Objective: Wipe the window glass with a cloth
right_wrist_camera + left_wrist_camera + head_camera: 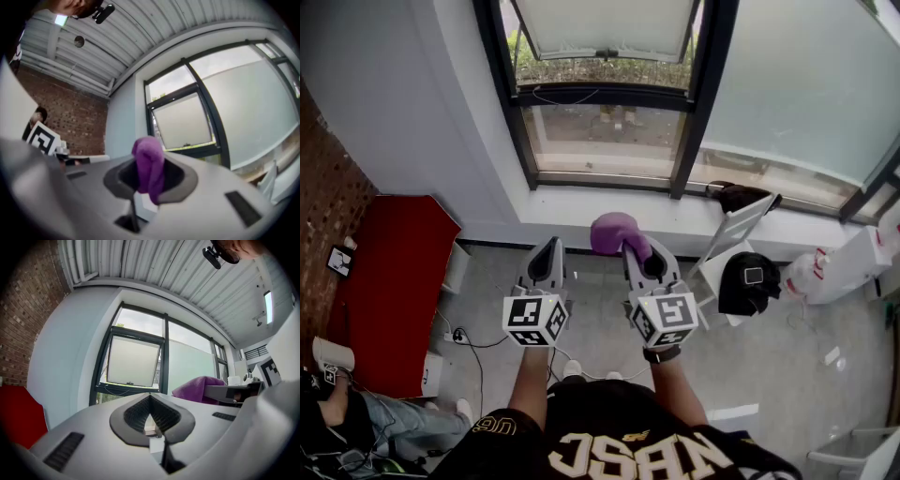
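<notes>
A purple cloth (617, 232) is bunched between the jaws of my right gripper (639, 251), which is shut on it; in the right gripper view the cloth (149, 167) stands up from the jaws. My left gripper (547, 255) is shut with nothing in it, its ribbed pads (151, 414) pressed together. Both grippers hang side by side in front of the black-framed window (605, 141). Its lower pane (602, 139) is clear glass, the top sash (605, 26) is tilted open, and a large frosted pane (802, 89) lies to the right. In the left gripper view the cloth (199, 387) shows at the right.
A white sill (619, 208) runs below the window. A red panel (389, 286) leans at the left by a brick wall (323, 202). A white chair (733, 239) with a dark bag (750, 281) stands right, with a white bag (811, 272). A seated person's legs (394, 417) show bottom left.
</notes>
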A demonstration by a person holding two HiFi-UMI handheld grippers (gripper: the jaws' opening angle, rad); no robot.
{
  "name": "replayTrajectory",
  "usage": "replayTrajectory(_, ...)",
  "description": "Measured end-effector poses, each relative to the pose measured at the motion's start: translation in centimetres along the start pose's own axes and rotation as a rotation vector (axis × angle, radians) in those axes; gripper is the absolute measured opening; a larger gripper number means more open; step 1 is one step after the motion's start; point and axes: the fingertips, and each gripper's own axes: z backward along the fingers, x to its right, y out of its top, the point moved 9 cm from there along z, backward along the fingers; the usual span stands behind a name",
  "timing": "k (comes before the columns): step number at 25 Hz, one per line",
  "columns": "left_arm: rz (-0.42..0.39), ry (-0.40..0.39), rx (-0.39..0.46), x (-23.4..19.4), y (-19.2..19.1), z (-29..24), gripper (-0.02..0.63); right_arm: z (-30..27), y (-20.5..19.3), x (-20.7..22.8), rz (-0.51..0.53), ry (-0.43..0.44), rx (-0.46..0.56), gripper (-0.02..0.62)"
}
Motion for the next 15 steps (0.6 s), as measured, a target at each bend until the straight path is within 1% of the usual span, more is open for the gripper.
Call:
replayTrajectory(4,-0.011,0.005,-0.005,2.0,-0.5,0.3,0.012,0.7,-0.5,1.9,-0.016,0.008,-0.011,0.078)
replayTrajectory(7,-0.003,0.004,-0.015,2.6,-0.8,0.5,0.012,0.3,-1.8,3.0,-0.050,0.011,-0.038,0.078)
replayTrajectory(11,-0.007,0.019,-0.054,1.6,-1.7,-0.1,0.012,-0.7,-4.6,3.3,-0.125,0.001,-0.119,0.078)
replayTrajectory(15,0.020,0.004,-0.077,-0.1,-2.4,-2.7,0.012,-2.8,-5.8,4.2,-0.130,-0.004,-0.163,0.078)
